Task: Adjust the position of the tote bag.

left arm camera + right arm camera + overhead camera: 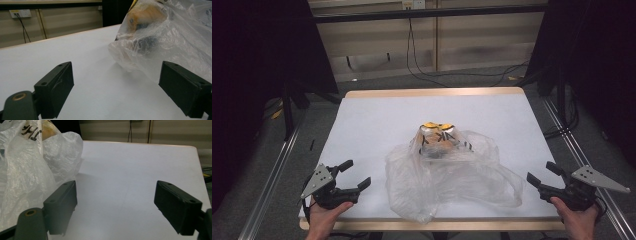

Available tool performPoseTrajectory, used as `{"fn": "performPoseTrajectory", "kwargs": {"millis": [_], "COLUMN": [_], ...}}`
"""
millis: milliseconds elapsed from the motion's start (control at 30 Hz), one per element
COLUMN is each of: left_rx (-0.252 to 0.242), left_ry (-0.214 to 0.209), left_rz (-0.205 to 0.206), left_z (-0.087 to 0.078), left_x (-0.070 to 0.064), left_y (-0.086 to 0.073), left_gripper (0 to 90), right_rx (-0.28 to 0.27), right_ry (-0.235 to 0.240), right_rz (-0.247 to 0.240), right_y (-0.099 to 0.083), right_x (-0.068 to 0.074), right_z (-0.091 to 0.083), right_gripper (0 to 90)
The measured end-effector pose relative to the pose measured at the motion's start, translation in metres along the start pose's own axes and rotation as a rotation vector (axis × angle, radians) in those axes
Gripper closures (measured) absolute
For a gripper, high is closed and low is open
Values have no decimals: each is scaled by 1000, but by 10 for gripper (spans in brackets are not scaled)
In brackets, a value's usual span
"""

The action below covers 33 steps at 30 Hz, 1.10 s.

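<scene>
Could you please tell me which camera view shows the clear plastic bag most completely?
The high view: the whole plastic bag lies spread on the table, outline complete. The left gripper view shows one crumpled end with something orange inside; the right gripper view shows a cropped side.

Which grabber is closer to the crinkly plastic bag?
Left, slightly. The left gripper sits just off the plastic bag at its left edge; the right gripper sits off its right edge. Both are open, touching nothing.

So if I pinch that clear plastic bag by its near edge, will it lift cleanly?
Probably not: the plastic bag looks thin and crumpled, so it should stretch floppily. The orange item inside would likely sag or slide.
</scene>
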<state>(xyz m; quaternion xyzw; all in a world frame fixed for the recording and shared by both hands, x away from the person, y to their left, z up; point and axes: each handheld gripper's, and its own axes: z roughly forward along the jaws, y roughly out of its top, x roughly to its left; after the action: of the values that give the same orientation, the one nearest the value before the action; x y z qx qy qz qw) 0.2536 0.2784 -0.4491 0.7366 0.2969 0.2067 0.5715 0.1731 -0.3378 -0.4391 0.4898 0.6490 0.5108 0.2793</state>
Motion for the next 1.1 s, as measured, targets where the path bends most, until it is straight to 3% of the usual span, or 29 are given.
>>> {"fn": "performPoseTrajectory", "kwargs": {"millis": [233,433,533,967,1100], "left_rx": [29,57,70,95,99], "left_ry": [-9,-36,-65,-132,-177], "left_rz": [4,2,28,44,54], "left_z": [1,2,4,1,3], "left_x": [-1,-5,-11,-30,-42], "left_y": [1,2,5,14,17], "left_gripper": [171,275,323,459,489], "right_rx": [6,-10,-8,-1,-12], "right_ry": [16,42,74,138,161], "right_rz": [-5,-12,-26,-69,-81], "right_y": [2,8,9,14,18], "right_x": [1,5,8,20,26], "right_z": [0,-3,-3,-10,-17], "right_gripper": [228,290,321,358,356]}}
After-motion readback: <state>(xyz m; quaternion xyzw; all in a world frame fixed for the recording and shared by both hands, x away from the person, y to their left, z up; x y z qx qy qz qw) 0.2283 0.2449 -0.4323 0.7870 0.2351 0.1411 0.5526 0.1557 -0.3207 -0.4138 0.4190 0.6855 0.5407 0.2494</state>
